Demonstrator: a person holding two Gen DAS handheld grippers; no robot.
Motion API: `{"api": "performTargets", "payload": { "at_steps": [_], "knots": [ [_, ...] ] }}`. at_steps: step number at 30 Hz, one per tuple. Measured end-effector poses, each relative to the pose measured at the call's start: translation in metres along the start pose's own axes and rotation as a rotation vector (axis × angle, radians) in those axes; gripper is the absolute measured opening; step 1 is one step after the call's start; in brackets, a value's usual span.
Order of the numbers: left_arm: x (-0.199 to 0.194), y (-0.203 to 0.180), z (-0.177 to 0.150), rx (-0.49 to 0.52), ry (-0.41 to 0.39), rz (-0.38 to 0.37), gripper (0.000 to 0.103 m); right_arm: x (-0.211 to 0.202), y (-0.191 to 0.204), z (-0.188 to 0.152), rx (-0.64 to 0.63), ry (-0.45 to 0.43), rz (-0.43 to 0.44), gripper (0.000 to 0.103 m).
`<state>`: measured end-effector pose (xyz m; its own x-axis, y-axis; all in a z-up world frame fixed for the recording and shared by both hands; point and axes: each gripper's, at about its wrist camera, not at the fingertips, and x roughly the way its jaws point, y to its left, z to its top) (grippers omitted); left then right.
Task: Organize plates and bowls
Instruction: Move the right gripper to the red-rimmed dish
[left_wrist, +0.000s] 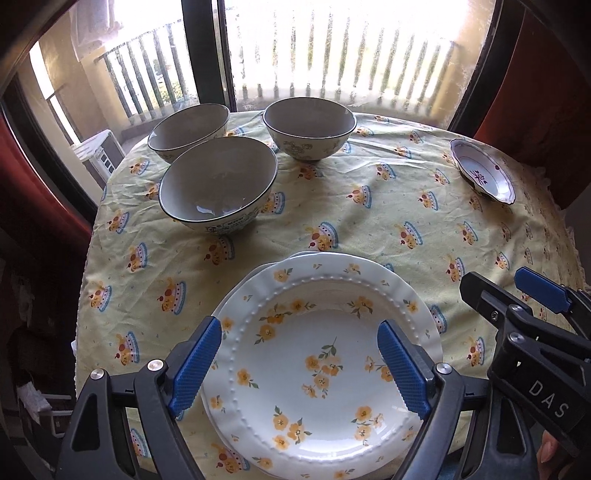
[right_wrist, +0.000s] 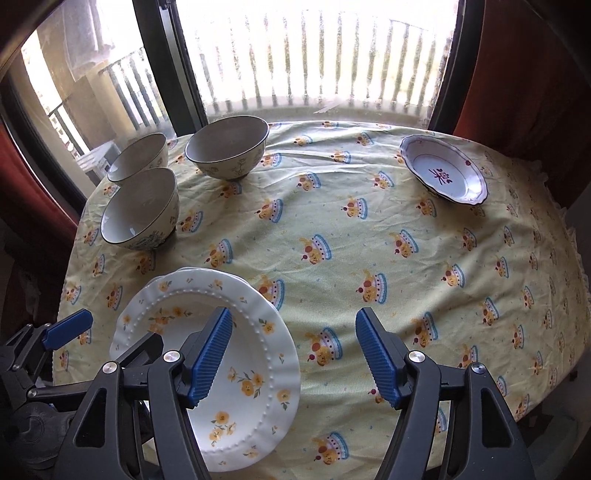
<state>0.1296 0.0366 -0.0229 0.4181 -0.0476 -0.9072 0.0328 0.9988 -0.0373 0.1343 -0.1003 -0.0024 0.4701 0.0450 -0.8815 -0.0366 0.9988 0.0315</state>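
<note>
On the near edge of a round table (right_wrist: 369, 229), which is covered with a yellow printed cloth, a stack of white plates (left_wrist: 317, 365) with yellow flowers is seen; a second rim is visible just under the top plate. Above this stack the left gripper (left_wrist: 299, 365) is held, its blue pads spread wide with nothing clamped between them. The right gripper (right_wrist: 293, 360) is held just beside the stack, over bare cloth; its jaws are likewise parted and nothing is gripped, though its left pad is seen in front of the plate's rim. Whether any pad touches the plate cannot be told.

At the far left of the table three grey-lined bowls (left_wrist: 218, 184) are grouped close together, each standing upright on the cloth. At the far right, well apart from them, a small shallow dish (right_wrist: 445, 168) with a purple mark in its middle is set near the table's edge. Behind the table a window with a railing is seen.
</note>
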Motion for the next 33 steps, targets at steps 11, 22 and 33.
{"api": "performTargets", "payload": {
  "at_steps": [11,22,33],
  "knots": [
    [-0.001,-0.067,0.025,-0.017,-0.027,0.036,0.086,0.0,-0.066,0.029,-0.034,-0.023,0.04,0.072],
    [0.013,-0.144,0.056,-0.013,-0.04,0.048,0.083,0.008,-0.144,0.058,-0.061,-0.043,0.047,0.073],
    [0.046,-0.218,0.092,-0.034,-0.04,0.06,0.08,0.036,-0.223,0.088,-0.045,-0.036,0.024,0.073]
  ]
}}
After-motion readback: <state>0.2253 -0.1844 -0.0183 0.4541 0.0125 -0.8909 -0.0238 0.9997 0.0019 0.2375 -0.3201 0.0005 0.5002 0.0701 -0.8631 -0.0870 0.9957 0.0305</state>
